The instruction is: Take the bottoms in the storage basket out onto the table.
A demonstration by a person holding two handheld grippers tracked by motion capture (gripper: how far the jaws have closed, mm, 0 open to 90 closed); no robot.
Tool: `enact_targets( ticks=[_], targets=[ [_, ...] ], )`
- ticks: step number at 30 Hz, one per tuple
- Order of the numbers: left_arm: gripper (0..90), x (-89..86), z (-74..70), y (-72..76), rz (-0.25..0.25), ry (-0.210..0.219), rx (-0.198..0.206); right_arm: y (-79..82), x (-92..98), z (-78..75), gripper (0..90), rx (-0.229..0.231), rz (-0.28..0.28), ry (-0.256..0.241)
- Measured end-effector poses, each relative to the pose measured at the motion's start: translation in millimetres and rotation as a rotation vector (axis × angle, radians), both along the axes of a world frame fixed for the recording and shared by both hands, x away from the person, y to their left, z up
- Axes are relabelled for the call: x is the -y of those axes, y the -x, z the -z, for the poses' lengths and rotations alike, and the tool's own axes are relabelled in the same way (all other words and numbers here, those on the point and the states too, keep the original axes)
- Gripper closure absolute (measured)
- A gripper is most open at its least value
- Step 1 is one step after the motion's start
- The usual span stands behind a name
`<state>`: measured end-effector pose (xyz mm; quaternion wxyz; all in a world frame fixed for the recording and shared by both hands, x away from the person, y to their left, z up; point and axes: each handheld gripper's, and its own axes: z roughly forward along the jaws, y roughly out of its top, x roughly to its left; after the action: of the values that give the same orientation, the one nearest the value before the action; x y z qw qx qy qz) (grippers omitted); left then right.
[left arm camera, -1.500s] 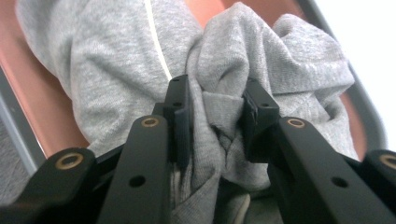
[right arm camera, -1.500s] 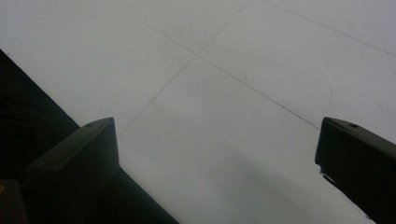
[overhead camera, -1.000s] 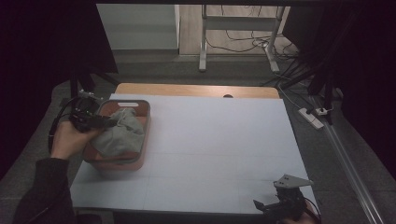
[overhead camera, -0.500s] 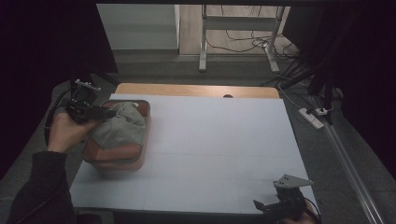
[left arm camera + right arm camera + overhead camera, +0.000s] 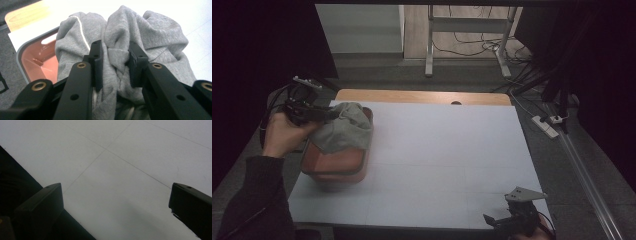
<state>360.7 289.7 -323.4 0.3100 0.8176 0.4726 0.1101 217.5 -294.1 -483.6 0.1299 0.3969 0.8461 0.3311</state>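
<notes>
The high view is dim, its edges black; the bench (image 5: 437, 150) glares white in the left gripper view.

The grey cloth (image 5: 145, 37) covers most of the pink tray (image 5: 37, 60), so no telling what's under it. Its lower folds run off the bottom edge of the left gripper view behind the left tool (image 5: 113, 65). In the high view the right tool (image 5: 512, 220) is cut off by the bottom edge, hand mostly gone.
</notes>
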Motion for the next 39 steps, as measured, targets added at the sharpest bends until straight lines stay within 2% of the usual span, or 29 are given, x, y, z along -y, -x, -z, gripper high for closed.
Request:
enact_targets(
  ticks=[6, 22, 39],
  targets=[
    [69.2, 9.2, -9.7, -0.8, 0.021, -0.005, 0.016, 0.0, 0.1, 0.0, 0.0, 0.0, 0.0, -0.001],
    [69.2, 38.8, -22.9, -6.1, 0.092, 0.0, 0.038, 0.1, 0.7, -0.2, 0.0, 0.003, 0.002, -0.005],
    [69.2, 72.2, -28.2, -11.7, 0.165, 0.011, 0.047, 0.0, 2.5, -0.5, 0.0, 0.004, 0.006, -0.024]
  ],
)
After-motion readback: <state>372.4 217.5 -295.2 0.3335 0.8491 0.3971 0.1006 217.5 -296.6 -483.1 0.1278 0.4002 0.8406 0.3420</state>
